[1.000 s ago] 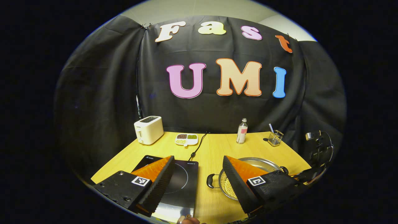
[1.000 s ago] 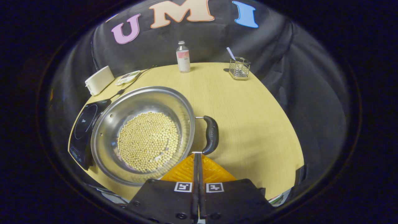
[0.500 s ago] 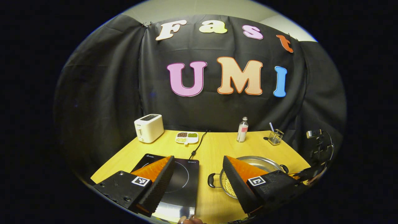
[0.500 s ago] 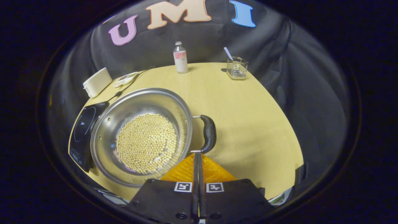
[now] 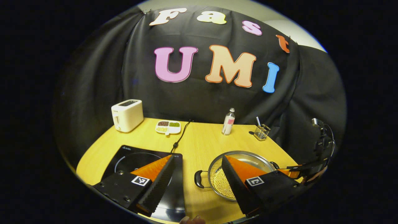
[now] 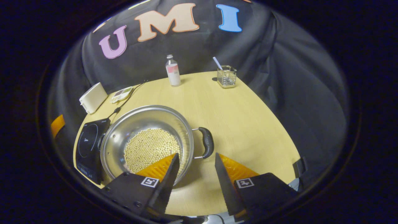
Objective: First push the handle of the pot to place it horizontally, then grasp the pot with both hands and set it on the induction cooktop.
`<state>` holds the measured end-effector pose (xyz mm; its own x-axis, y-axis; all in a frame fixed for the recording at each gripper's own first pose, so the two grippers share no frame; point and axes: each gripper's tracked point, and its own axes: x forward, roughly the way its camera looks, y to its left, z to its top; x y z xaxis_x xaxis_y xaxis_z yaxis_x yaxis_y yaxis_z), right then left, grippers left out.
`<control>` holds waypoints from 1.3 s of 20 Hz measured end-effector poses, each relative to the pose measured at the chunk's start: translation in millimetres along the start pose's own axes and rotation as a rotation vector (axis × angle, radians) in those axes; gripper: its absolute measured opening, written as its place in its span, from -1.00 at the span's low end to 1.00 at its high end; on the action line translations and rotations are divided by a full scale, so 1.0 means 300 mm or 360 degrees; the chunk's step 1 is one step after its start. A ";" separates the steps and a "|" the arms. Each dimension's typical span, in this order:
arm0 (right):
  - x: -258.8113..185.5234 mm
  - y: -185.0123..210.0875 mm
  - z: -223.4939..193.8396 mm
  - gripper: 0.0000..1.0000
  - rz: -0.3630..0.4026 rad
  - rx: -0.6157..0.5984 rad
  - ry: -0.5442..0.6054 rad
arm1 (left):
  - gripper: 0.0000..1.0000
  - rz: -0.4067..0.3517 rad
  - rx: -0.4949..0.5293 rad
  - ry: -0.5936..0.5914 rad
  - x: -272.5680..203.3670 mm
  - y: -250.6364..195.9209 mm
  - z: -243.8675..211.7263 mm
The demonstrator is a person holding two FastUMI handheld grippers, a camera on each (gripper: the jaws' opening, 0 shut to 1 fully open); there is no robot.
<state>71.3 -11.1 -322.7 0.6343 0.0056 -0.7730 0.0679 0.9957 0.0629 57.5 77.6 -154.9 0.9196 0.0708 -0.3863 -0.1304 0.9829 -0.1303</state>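
Now both tongs, left [image 5: 196, 174] and right [image 6: 194, 174], are held wide open above the table [image 6: 236, 124]. Beans [image 6: 149, 146] inside the pot [image 6: 146, 124] are seen best from the right gripper view; the induction cooktop [image 5: 136, 155] is seen best from the left.

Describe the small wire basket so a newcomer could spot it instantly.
Start at the yellow wooden table and look to its far edge by the black cloth wall. Right of the clear bottle with a pink label stands a small square wire basket. It alone is see-through mesh, with a striped straw leaning out.
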 end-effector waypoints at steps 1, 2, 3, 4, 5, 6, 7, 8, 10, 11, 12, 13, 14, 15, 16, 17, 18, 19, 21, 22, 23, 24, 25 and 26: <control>0.003 0.002 0.010 0.56 -0.0005 -0.0016 -0.0009 | 0.94 0.0001 -0.0022 0.0007 0.019 0.006 -0.012; 0.003 0.010 0.021 0.55 0.0011 -0.0024 -0.0014 | 0.94 -0.0004 -0.0024 0.0025 0.036 0.004 -0.017; 0.001 0.021 0.031 0.55 0.0028 -0.0027 -0.0011 | 0.94 -0.0007 -0.0005 0.0029 0.056 0.002 -0.023; 0.008 0.027 0.042 0.60 0.0042 -0.0029 -0.0010 | 0.94 -0.0008 0.0025 0.0031 0.070 0.005 -0.028; 0.018 0.034 0.057 0.77 0.0055 -0.0031 -0.0023 | 0.94 -0.0011 0.0057 0.0050 0.083 -0.001 -0.040; 0.031 0.034 0.069 0.94 0.0057 -0.0039 -0.0031 | 0.94 -0.0018 0.0078 0.0057 0.100 -0.012 -0.052; 0.044 0.032 0.073 0.96 0.0066 -0.0048 -0.0021 | 0.94 -0.0035 0.0085 0.0070 0.116 -0.028 -0.061; 0.061 0.035 0.071 0.94 0.0081 -0.0051 0.0001 | 0.94 -0.0057 0.0084 0.0094 0.134 -0.048 -0.082; 0.106 0.031 0.065 0.96 0.0117 -0.0036 0.0062 | 0.94 -0.0064 0.0091 0.0170 0.173 -0.065 -0.133; 0.131 0.024 0.062 0.96 0.0124 -0.0030 0.0087 | 0.95 -0.0051 0.0094 0.0201 0.198 -0.063 -0.152; 0.152 0.015 0.061 0.96 0.0129 -0.0033 0.0109 | 0.94 -0.0041 0.0083 0.0238 0.219 -0.059 -0.175; 0.175 0.006 0.059 0.96 0.0135 -0.0039 0.0129 | 1.00 -0.0036 0.0060 0.0292 0.237 -0.058 -0.208; 0.196 -0.002 0.058 0.93 0.0141 -0.0048 0.0148 | 0.95 -0.0034 0.0020 0.0346 0.257 -0.063 -0.242; 0.216 -0.009 0.056 0.95 0.0141 -0.0058 0.0165 | 0.96 -0.0023 -0.0007 0.0390 0.271 -0.063 -0.269; 0.233 -0.020 0.052 0.95 0.0142 -0.0060 0.0187 | 0.96 0.0007 -0.0022 0.0433 0.288 -0.045 -0.296; 0.247 -0.020 0.045 0.95 0.0153 -0.0054 0.0212 | 0.96 0.0039 -0.0025 0.0460 0.304 -0.027 -0.314; 0.258 -0.020 0.040 0.93 0.0163 -0.0046 0.0228 | 0.96 0.0058 -0.0024 0.0474 0.313 -0.022 -0.330; 0.270 -0.019 0.034 0.94 0.0172 -0.0049 0.0240 | 0.96 0.0064 -0.0025 0.0501 0.324 -0.020 -0.347; 0.288 -0.014 0.017 0.93 0.0183 -0.0067 0.0269 | 0.96 0.0054 -0.0031 0.0565 0.326 -0.027 -0.392; 0.294 -0.009 0.011 0.93 0.0196 -0.0073 0.0285 | 0.96 0.0059 -0.0029 0.0583 0.331 -0.025 -0.405; 0.301 -0.002 0.000 0.93 0.0203 -0.0078 0.0299 | 0.96 0.0066 -0.0033 0.0603 0.334 -0.026 -0.419; 0.308 0.000 -0.002 0.93 0.0209 -0.0082 0.0308 | 0.96 0.0067 -0.0045 0.0618 0.336 -0.031 -0.428; 0.313 0.001 -0.007 0.93 0.0211 -0.0086 0.0315 | 0.96 0.0070 -0.0057 0.0637 0.338 -0.033 -0.441; 0.322 0.001 -0.007 0.93 0.0214 -0.0091 0.0319 | 0.96 0.0076 -0.0063 0.0656 0.337 -0.031 -0.456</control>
<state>131.0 -10.1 -398.6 0.4686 0.1507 -0.8704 -0.0537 0.9884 0.1422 101.0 52.3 -317.6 0.6879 0.0339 -0.7250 -0.1907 0.9723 -0.1355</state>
